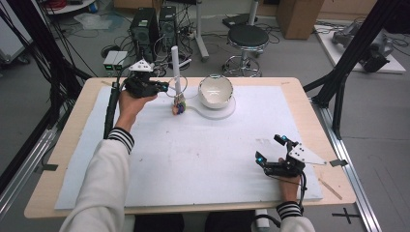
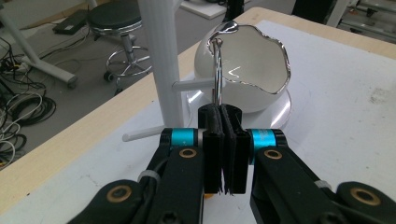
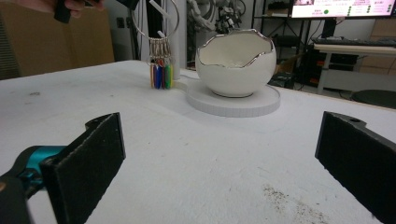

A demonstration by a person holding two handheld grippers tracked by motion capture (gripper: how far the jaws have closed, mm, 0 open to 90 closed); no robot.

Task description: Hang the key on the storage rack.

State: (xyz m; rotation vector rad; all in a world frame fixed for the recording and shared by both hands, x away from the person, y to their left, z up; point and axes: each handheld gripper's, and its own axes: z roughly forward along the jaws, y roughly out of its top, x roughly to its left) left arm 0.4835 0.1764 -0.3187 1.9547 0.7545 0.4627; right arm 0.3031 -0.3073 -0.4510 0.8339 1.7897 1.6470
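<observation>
The left hand-held gripper is clenched on a metal key ring, its two black jaws pressed together around the lower arc of the wire in the left gripper view. It holds the ring at the far left of the tabletop, just beside the white peg stand. The right hand-held gripper rests near the front right edge with its jaws spread wide and nothing between them, well apart from the work. Going down in size: the tabletop carries a white mat. At the back of the mat stands a white round base with an egg-shaped bowl with a jagged silver rim on it, and the stand's post rises beside the bowl. The post has short horizontal pegs. The ring hangs upright from the left jaws next to the post, and a bunch of coloured tags dangles from its bottom, reaching down to about the mat. The step in hand looks like hanging the ring on a peg of the stand, and it seems close to done but not yet settled, since I cannot tell whether the wire is already over a peg. The next move calls for a small, steady shift to thread the loop over the peg tip, then a gentle release so the tags do not swing against the bowl.
</observation>
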